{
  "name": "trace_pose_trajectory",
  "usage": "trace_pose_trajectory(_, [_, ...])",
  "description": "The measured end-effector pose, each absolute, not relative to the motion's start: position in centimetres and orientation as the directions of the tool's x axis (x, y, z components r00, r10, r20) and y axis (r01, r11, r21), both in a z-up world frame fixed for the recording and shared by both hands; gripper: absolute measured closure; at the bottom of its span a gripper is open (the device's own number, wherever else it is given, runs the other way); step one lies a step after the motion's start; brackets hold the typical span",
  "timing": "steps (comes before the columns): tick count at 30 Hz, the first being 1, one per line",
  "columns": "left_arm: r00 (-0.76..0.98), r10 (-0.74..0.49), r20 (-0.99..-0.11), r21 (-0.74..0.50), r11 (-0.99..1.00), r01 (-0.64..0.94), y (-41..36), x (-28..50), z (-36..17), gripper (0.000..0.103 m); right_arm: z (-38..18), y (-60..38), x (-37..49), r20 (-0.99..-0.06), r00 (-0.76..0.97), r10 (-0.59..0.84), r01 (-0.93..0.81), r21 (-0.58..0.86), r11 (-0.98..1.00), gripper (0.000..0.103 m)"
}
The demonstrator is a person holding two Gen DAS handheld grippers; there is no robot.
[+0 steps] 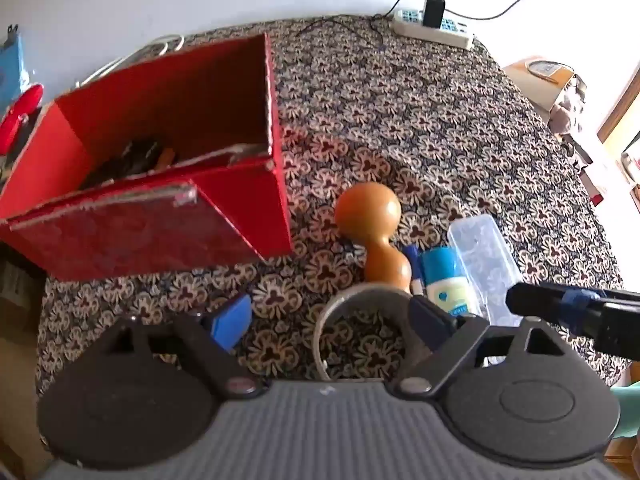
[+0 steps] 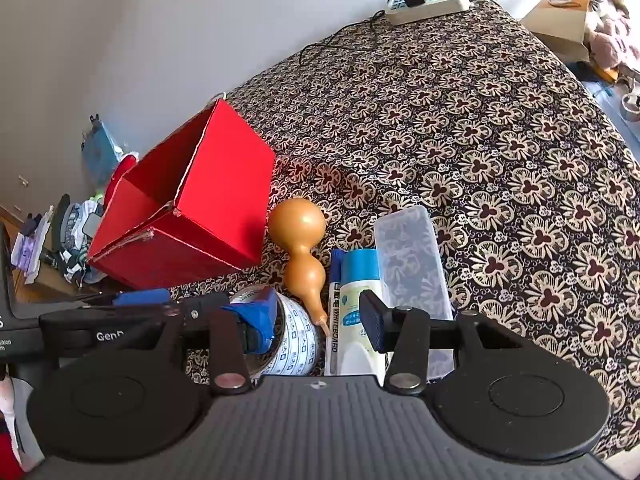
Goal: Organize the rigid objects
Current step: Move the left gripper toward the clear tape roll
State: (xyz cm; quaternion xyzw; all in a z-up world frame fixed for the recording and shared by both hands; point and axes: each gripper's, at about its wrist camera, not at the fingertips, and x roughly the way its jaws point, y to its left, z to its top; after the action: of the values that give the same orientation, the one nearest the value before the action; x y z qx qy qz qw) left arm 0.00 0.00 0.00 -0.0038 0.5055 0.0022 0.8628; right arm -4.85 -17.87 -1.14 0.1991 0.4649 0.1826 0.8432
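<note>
An open red box (image 1: 168, 184) stands on the patterned cloth at the left, with dark items inside; it also shows in the right wrist view (image 2: 208, 216). An orange gourd (image 1: 374, 224) (image 2: 300, 240), a whiteboard marker pack (image 1: 444, 280) (image 2: 354, 304), a clear plastic case (image 1: 486, 264) (image 2: 412, 268) and a tape roll (image 1: 360, 332) (image 2: 292, 336) lie near the front edge. My left gripper (image 1: 332, 320) is open over the tape roll, its right finger at the roll's rim. My right gripper (image 2: 320, 320) is open above the tape roll and marker pack.
A white power strip (image 1: 432, 26) with a black charger and cables lies at the far edge of the cloth (image 1: 440, 120). A cardboard box (image 2: 560, 20) stands beyond the right side. Clutter (image 2: 60, 240) lies on the floor at the left.
</note>
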Motion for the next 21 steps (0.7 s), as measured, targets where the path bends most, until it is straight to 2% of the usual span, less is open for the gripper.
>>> trace_pose_trajectory(5, [0.531, 0.003, -0.847, 0.007, 1.0, 0.004, -0.1, -1.3, -0.4, 0.013, -1.6, -17.5, -4.8, -0.713, 0.478, 0.512, -0.17, 0.497, 0.851, 0.072])
trace_pose_trajectory(10, [0.441, 0.037, -0.897, 0.02, 0.999, -0.042, -0.3, -0.3, -0.7, 0.011, -2.6, -17.6, -4.4, -0.724, 0.456, 0.517, -0.166, 0.502, 0.849, 0.072])
trace_pose_trajectory(21, [0.442, 0.047, -0.896, 0.028, 0.998, -0.05, 0.0, 0.9, -0.7, 0.01, -3.1, -17.4, -3.5, -0.728, 0.448, 0.519, -0.176, 0.497, 0.849, 0.076])
